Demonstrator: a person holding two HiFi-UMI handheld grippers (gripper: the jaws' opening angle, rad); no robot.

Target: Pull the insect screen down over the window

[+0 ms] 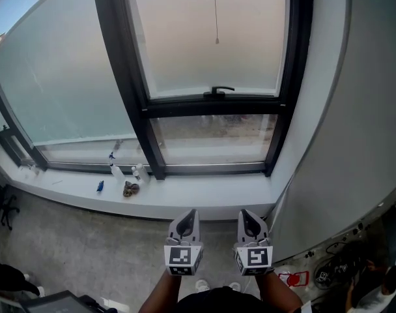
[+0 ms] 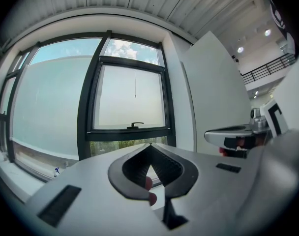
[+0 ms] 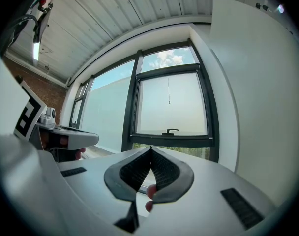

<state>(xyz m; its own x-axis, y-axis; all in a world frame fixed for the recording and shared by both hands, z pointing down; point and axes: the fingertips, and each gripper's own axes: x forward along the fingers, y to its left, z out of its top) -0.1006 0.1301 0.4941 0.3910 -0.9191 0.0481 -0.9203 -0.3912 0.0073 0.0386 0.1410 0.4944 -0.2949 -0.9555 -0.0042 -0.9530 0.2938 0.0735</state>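
Black metal frames the window, which fills the far wall above a pale sill. The right-hand sash has a hazy pane, with a dark handle on the bar at its foot. A thin pull cord hangs down the middle of that pane and ends in a small bead well above the handle. No insect screen shows drawn over the glass. It is probably still rolled up at the head of the sash, where the cord comes from, so the task looks not yet begun.

The left tool and the right tool sit side by side at the near edge of the head view, close to the person's body and well apart from the window. Both point level at the sash. Each has its jaws pressed together with nothing between them, so neither holds anything. This looks like a resting, ready pose, since closed jaws carry no load and the sash sits squarely ahead of both.

A few small bottles stand on the sill to the left, clear of the right-hand sash. A white wall closes in on the right, so the right tool seems better placed to reach up for the cord. Its jaws would need to open first.
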